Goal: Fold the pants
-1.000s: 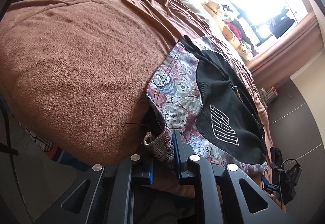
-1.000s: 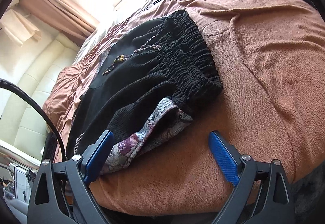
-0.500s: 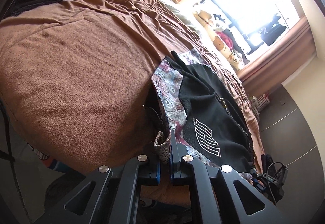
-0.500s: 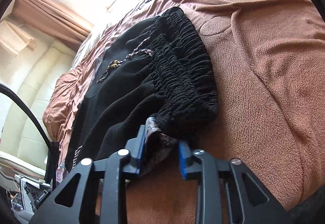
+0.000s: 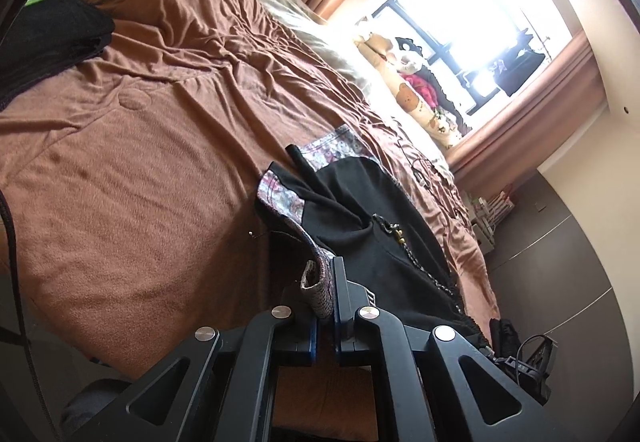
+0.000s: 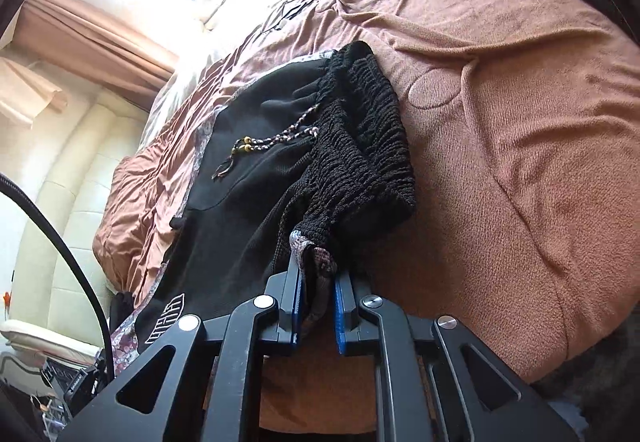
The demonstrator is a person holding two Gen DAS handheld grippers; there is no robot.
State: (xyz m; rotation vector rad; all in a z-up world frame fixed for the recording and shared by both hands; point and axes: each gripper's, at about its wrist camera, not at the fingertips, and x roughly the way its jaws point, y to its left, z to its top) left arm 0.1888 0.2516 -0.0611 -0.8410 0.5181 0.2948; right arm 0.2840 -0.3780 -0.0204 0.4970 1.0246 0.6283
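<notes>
The pants are black, with panels in a pink, grey and white floral print along the leg edges; white outline lettering shows on the black fabric in the right wrist view. The drawstring on the pants is braided in pale and dark strands with yellow-gold beads. The blanket under the pants is plain rust-brown. The left gripper and right gripper are black with blue finger pads. Beyond the pants, the curtains are dusty pink-brown. Left of the pants, the folded garment appears black or very dark.
</notes>
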